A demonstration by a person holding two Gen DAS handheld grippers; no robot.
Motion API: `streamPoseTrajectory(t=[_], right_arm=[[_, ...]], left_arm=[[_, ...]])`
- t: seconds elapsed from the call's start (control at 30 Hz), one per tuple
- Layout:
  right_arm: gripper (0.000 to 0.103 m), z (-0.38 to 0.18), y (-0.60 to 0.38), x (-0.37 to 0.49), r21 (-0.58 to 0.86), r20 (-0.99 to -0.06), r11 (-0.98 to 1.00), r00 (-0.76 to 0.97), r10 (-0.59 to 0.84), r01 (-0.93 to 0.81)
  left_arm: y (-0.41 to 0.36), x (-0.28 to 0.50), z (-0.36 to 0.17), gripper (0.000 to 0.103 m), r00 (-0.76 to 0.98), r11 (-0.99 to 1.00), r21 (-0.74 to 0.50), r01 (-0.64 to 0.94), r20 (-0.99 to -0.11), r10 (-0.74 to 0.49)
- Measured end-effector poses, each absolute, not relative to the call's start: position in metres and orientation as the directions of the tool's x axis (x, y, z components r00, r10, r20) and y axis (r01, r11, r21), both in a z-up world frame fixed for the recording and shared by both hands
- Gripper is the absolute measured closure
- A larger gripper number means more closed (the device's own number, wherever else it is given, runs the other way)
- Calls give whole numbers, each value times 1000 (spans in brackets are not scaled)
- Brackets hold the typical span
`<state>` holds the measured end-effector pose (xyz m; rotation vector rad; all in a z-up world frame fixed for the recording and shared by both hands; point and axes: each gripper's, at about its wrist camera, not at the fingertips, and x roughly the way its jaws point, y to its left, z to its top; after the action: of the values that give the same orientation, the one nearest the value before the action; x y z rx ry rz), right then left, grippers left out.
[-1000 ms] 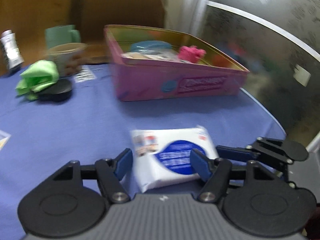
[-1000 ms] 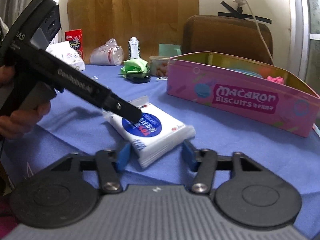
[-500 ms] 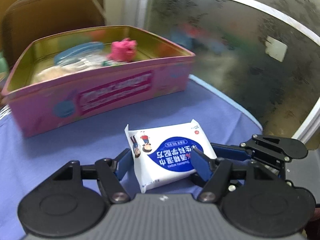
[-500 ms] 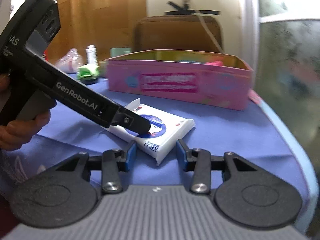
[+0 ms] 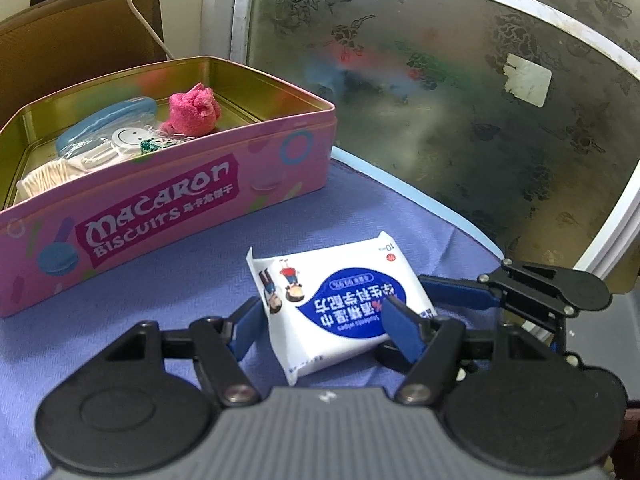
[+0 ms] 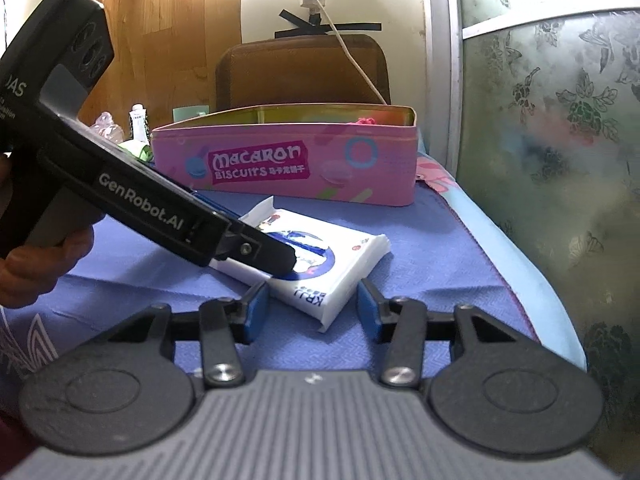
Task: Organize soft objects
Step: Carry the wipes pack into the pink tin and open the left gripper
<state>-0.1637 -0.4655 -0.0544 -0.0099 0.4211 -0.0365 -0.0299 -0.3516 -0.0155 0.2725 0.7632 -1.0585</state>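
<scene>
A white and blue pack of wet wipes (image 5: 336, 304) lies on the blue tablecloth; it also shows in the right wrist view (image 6: 320, 264). My left gripper (image 5: 324, 322) is open with its blue fingers on either side of the pack. My right gripper (image 6: 310, 306) is open, its fingers flanking the pack's near corner. The pink Macaron Biscuits tin (image 5: 160, 204) stands behind, holding a pink soft ball (image 5: 194, 110), a blue pouch and cotton items. The tin shows in the right wrist view (image 6: 288, 164).
The table edge (image 6: 516, 264) runs close on the right, beside a frosted glass panel (image 5: 460, 100). A brown chair back (image 6: 300, 68) stands behind the tin. A green cloth (image 6: 138, 148) and small bottles sit at the far left.
The left gripper has swung right, so the tin sits further left in its view. Both grippers and the pack have shifted toward the table's right edge. The pack stays between the fingers.
</scene>
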Motion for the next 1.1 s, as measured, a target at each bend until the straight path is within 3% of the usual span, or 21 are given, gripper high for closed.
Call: streamPoseTrajectory(t=[0.43, 0.5, 0.53, 0.67, 0.9, 1.1], right_arm=[[28, -58, -466, -164, -35, -381, 998, 922, -64, 55], [32, -56, -464, -161, -39, -386, 999, 921, -49, 37], [41, -55, -461, -160, -38, -388, 999, 921, -32, 18], [47, -50, -453, -160, -60, -383, 998, 923, -28, 6], [48, -4, -438, -149, -113, -248, 993, 969, 11, -40], [48, 28, -447, -64, -127, -284, 989, 958, 39, -77]], left_arm=[[-351, -32, -18, 35, 273, 484, -148, 863, -670, -691], [-352, -34, -18, 34, 276, 481, -142, 865, -665, -694], [-351, -34, -18, 34, 279, 481, -141, 865, -663, -695], [-340, -30, -11, 37, 285, 499, -174, 849, -645, -709], [-314, -21, 46, 37, 404, 522, -111, 846, -507, -762], [-339, 55, 66, 36, 496, 633, -91, 769, -541, -680]])
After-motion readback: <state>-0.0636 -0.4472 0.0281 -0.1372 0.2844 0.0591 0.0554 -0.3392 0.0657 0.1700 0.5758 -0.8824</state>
